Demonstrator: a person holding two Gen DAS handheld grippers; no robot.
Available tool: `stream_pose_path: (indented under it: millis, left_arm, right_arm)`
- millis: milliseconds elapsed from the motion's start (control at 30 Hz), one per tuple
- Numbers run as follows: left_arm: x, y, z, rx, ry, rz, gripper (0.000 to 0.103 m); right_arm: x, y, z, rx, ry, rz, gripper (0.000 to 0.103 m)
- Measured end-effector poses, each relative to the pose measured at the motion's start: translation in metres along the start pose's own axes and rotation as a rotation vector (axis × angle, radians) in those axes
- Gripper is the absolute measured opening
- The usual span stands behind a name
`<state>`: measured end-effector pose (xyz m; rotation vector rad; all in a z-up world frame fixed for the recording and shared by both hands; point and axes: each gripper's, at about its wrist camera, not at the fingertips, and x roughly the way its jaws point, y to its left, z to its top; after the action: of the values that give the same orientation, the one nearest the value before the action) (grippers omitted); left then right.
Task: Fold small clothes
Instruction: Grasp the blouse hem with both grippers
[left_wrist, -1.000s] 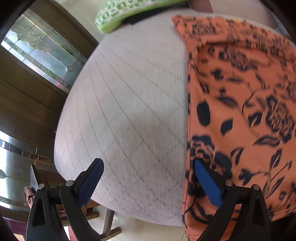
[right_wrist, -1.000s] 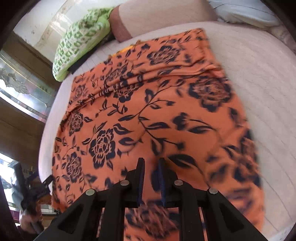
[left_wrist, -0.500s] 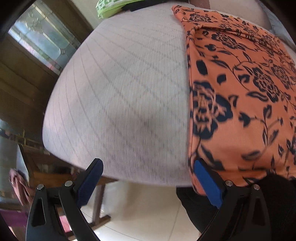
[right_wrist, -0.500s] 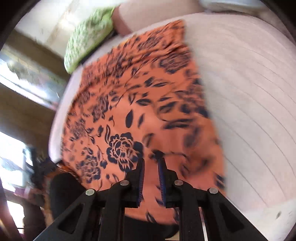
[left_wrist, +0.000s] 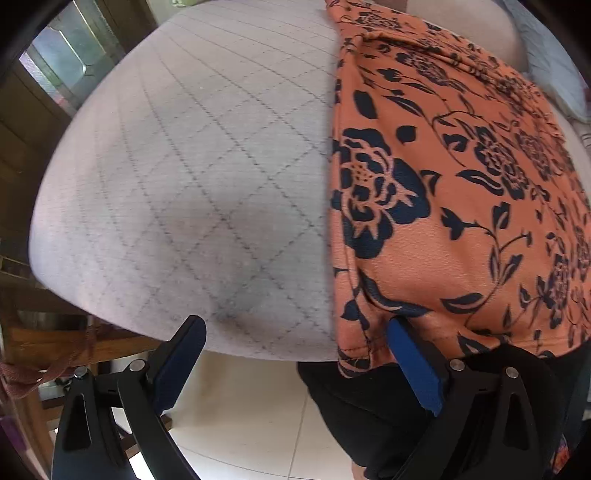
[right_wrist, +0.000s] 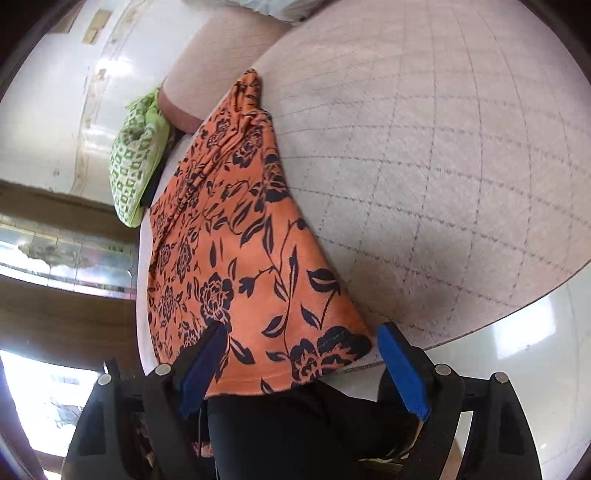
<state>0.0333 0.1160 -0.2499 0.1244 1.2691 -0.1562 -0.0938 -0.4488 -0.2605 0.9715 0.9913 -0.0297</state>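
Observation:
An orange garment with a dark floral print (left_wrist: 461, 206) lies flat on a quilted grey mattress (left_wrist: 184, 184). In the left wrist view my left gripper (left_wrist: 295, 328) is open at the mattress's near edge. The garment's near left corner hangs just inside its right finger (left_wrist: 413, 362), with no pad pressing on it. In the right wrist view the garment (right_wrist: 251, 258) runs away from me. My right gripper (right_wrist: 301, 332) has its jaws opening, with the near right corner of the garment between them and neither pad touching the cloth.
A green patterned pillow (right_wrist: 136, 166) and a pink bolster (right_wrist: 214, 74) sit at the far end, with a pale pillow (left_wrist: 546, 62) beside them. A person's dark trousers (right_wrist: 295, 424) stand against the near edge. Tiled floor (left_wrist: 251, 424) and wooden furniture (left_wrist: 55, 343) lie below.
The right gripper went from shut to wide open and swung to the garment's near right corner. The left gripper drew back and tilted down to the near left corner, jaws still wide.

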Motion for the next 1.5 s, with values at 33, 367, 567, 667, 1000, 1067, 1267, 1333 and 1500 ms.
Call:
stream_pose_path:
  millis: [33, 367, 567, 667, 1000, 1067, 1267, 1333, 1500]
  left_arm:
    - [0.001, 0.001, 0.0, -0.005, 0.0, -0.02, 0.098]
    - [0.001, 0.011, -0.004, -0.025, -0.028, -0.133, 0.089]
    - [-0.016, 0.015, -0.002, -0.008, -0.06, -0.156, 0.057]
    - [-0.015, 0.01, -0.001, 0.003, -0.046, -0.158, 0.07]
    - [-0.018, 0.003, 0.01, -0.078, -0.034, -0.304, 0.077]
    - [-0.019, 0.004, 0.014, -0.109, -0.038, -0.356, 0.077]
    - [-0.012, 0.005, 0.018, -0.158, -0.019, -0.412, 0.076]
    - [-0.012, 0.006, 0.02, -0.174, 0.0, -0.424, 0.075]
    - [-0.007, 0.01, 0.01, -0.204, 0.054, -0.499, 0.045]
  right_arm:
    - [0.003, -0.003, 0.001, 0.014, -0.006, -0.012, 0.086]
    - [0.028, 0.009, -0.003, -0.075, 0.037, -0.045, 0.017]
    - [0.033, 0.007, -0.004, -0.055, 0.042, -0.044, 0.017]
    - [0.034, 0.001, -0.003, -0.033, 0.057, -0.027, 0.018]
    - [0.037, -0.003, -0.001, -0.035, 0.066, -0.017, 0.019]
    - [0.037, -0.005, 0.0, -0.025, 0.07, -0.008, 0.019]
    - [0.038, -0.005, 0.001, -0.024, 0.072, -0.004, 0.019]
    - [0.037, -0.007, 0.002, -0.021, 0.074, -0.001, 0.019]
    - [0.037, -0.009, 0.001, -0.013, 0.074, 0.007, 0.019]
